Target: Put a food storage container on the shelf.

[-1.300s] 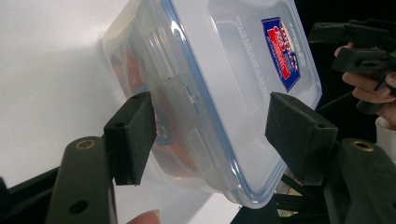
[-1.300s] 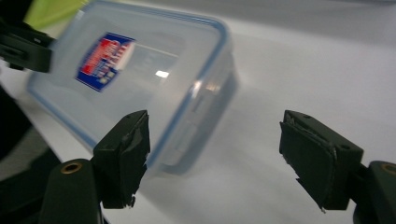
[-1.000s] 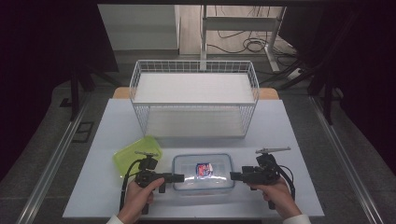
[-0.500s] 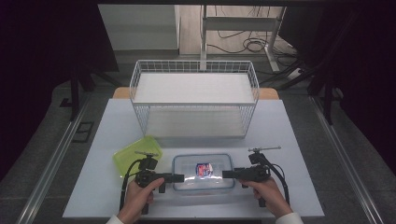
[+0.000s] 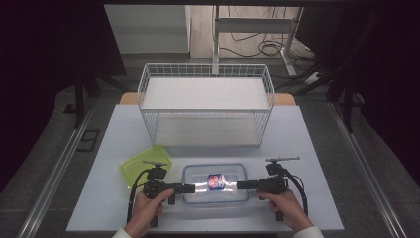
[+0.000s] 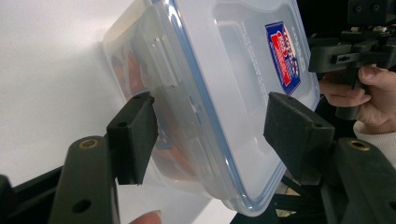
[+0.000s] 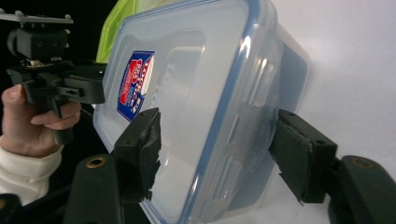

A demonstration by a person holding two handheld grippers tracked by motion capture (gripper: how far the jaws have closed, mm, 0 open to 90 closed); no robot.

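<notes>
The tabletop (image 5: pixel 114 148) was white and plain, and it stood in a dark room. Behind it there were a grey floor, loose cables and the legs of another desk. At the far half of the tabletop stood a white wire basket (image 5: pixel 205 106), with its open side up. Near the front left lay a green lid (image 5: pixel 146 161), flat on the surface.

The clear box (image 5: pixel 215 183) with a blue-edged lid and a red and blue sticker (image 5: pixel 216 181) lay at the front middle of the tabletop, just beside the green lid and well apart from the basket. It was between the two tongs, which pointed at each other from the sides.

The left tongs (image 5: pixel 190 188) came from the left, held in the left hand (image 5: pixel 146 208). In the left gripper view the left tongs (image 6: pixel 208 130) had the short end of the box between the two pads, with the side clasp there, but a gap showed on each side, so they were open and did not press on it.

The right tongs (image 5: pixel 242 185) came from the right, held in the right hand (image 5: pixel 287 206). They had just been closing. In the right gripper view the right tongs (image 7: pixel 219 154) stood around the other short end of the box; one pad lay against the lid, the other was close to the wall of the box. I could not tell whether they already pressed on it.
</notes>
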